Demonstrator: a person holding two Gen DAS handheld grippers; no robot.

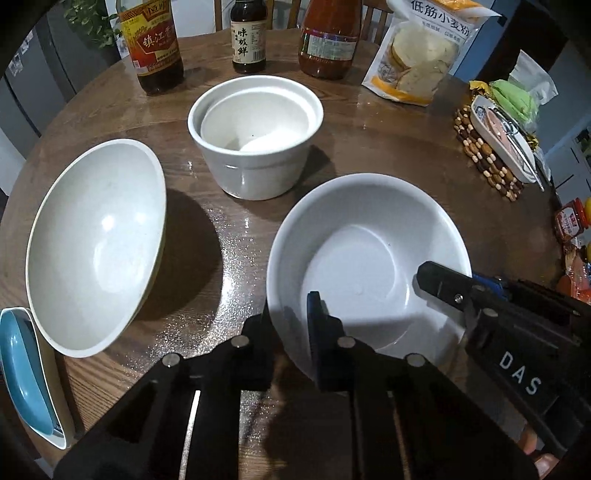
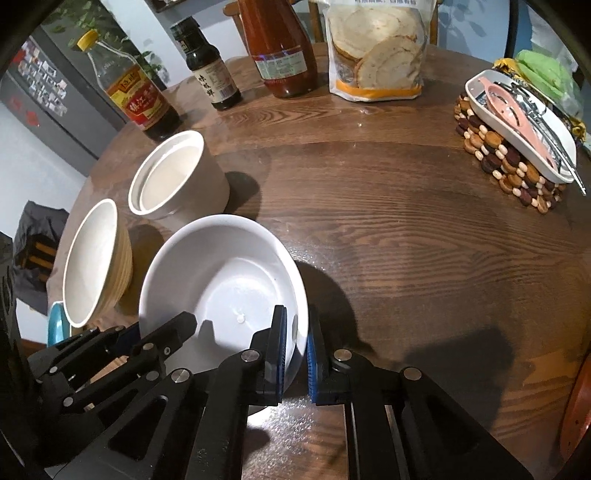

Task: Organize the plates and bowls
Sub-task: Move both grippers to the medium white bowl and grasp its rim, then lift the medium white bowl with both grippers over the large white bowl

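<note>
dark wood grain runs across the round dining table (image 2: 388, 206), and its far edge is lined with a vinegar bottle (image 1: 157, 44), a small soy sauce bottle (image 1: 249, 35), a red sauce bottle (image 1: 330, 37) and a bag of low-gluten flour (image 1: 424, 48). off to the right a white dish (image 2: 517, 129) holding a pink utensil sits on a beaded wooden trivet (image 2: 506, 166).

the wide white bowl (image 1: 365, 254) stands upright on the table nearest the cameras. the left gripper (image 1: 288, 325) is clamped on its near-left rim, one finger inside the bowl and the other outside against the wall. the right gripper (image 2: 295, 350) is pinched on the opposite side of the same rim, with its blue pads (image 2: 280, 343) pressed against either face of the wall. both claws are narrowed down to the thickness of the bowl's wall, so the bowl is held from two sides at once. whether its base is lifted off the wood cannot be told.

beyond it stands a deep white ramekin (image 1: 255, 136) with a second, smaller white bowl nested inside. to the left of the held bowl is a speckled cream bowl (image 1: 96, 243) with a ribbed tan outside, standing apart from the others. just beside that one, at the table's edge, lies a blue dish (image 1: 27, 369) with a white rim.
</note>
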